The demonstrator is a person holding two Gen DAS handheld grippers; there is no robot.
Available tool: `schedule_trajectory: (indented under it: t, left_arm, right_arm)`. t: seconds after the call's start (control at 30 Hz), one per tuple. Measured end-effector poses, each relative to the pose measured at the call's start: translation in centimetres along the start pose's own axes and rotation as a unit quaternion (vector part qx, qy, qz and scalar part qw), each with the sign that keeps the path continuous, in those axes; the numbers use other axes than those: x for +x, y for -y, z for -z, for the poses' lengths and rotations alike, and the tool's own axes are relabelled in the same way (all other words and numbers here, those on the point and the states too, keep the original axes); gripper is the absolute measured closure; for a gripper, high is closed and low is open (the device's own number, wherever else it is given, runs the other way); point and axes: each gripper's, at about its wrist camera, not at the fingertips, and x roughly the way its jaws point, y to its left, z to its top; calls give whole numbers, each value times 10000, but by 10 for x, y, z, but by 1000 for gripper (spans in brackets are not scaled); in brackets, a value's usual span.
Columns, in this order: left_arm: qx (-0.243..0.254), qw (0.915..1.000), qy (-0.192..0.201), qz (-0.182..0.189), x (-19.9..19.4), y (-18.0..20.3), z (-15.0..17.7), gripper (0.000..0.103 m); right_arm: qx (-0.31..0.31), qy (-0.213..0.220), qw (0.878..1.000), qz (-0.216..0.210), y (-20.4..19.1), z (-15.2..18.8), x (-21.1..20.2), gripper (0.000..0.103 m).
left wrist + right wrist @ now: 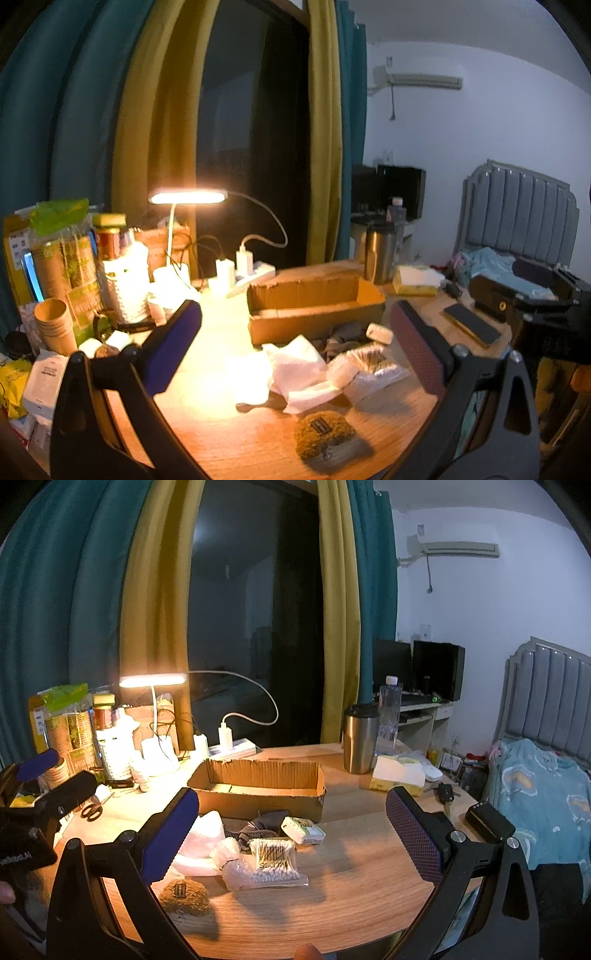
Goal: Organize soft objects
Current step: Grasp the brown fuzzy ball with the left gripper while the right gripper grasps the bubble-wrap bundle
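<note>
Wooden desk point(351, 893), lamp-lit; both claws, left point(295, 347) and right point(291, 834), wide open, empty, above swab pack point(275, 860), brown pouch point(184, 897), white cloth point(295, 373).

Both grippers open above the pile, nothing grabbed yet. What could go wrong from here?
1. The swab bag, tissue pack and dark cloth overlap; closing on one may drag a neighbour along.
2. The white sheets lie loose and thin, so the jaws may slip off or crumple them.
3. The box stands behind the pile; a low carry could catch its torn front wall.
</note>
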Motion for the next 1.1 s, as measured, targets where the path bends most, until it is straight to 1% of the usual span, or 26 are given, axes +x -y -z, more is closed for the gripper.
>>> schedule_trajectory:
  t: [0.17,0.3,0.37,0.6,0.7,0.83,0.93,1.03,1.1]
  left_arm:
    - [63,9993,-373,16,25,5,15,1]
    - [26,9969,-782,-6,48,4,33,1]
    - [11,9952,-975,-1,57,3,44,1]
    - [17,9879,-1549,62,85,4,73,1]
    - [-1,9833,-1814,135,94,4,83,1]
    - [-60,9751,-2206,215,108,4,97,1]
    - [-54,9712,-2368,241,116,5,105,1]
    - [-33,9638,-2644,342,124,9,116,1]
    - [45,9606,-2748,410,127,12,121,1]
  right_arm:
    - [86,-226,9997,31,8,10,20,0]
    - [201,-485,9986,31,15,24,39,0]
    - [283,-654,9975,-25,18,32,49,0]
    - [389,-982,9943,-116,21,52,72,0]
    - [399,-1133,9927,-130,22,61,83,0]
    - [423,-1328,9900,-199,23,70,97,0]
    - [389,-1509,9873,-291,21,77,109,0]
    - [410,-1618,9848,-470,17,82,117,0]
    - [365,-1672,9832,-632,11,84,121,0]
